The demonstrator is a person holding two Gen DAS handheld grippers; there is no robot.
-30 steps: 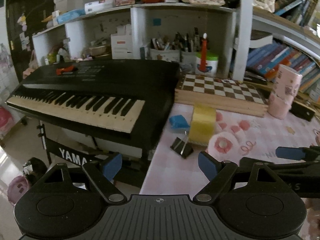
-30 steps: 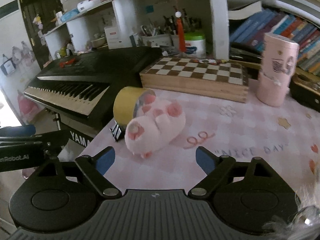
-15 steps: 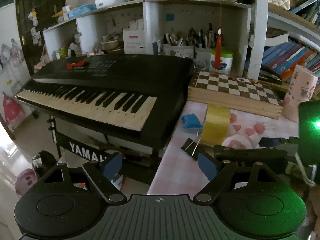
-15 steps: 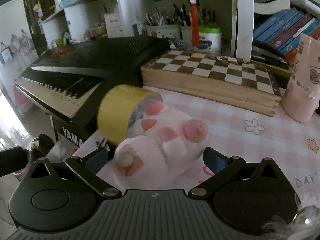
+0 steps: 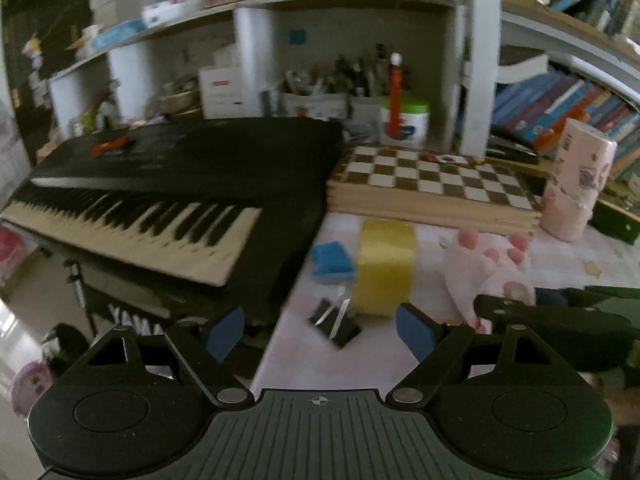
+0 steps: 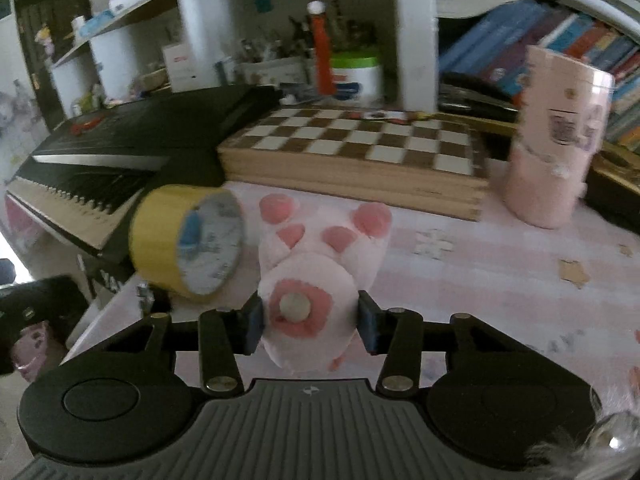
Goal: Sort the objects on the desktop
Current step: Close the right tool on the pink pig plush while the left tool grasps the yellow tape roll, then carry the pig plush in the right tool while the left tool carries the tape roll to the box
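A pink plush cat paw (image 6: 320, 256) lies on the pink checked tablecloth (image 6: 480, 264). My right gripper (image 6: 311, 322) is shut on its near end, one pad on each side. The paw also shows in the left wrist view (image 5: 488, 272), with the right gripper's fingers (image 5: 520, 312) on it. A yellow tape roll (image 6: 184, 240) stands on edge just left of the paw; it also shows in the left wrist view (image 5: 384, 268). A black binder clip (image 5: 334, 320) and a blue eraser (image 5: 332, 262) lie near the roll. My left gripper (image 5: 320, 330) is open and empty, just short of the clip.
A black Yamaha keyboard (image 5: 160, 192) borders the table's left edge. A wooden chessboard box (image 5: 432, 188) lies behind the objects. A pink cylinder container (image 6: 556, 136) stands at the back right. Shelves with pen holders (image 5: 320, 96) and books (image 5: 560, 104) fill the back.
My right gripper moved forward onto the plush paw and closed on its near end. My left gripper moved closer to the tape roll and binder clip, still open.
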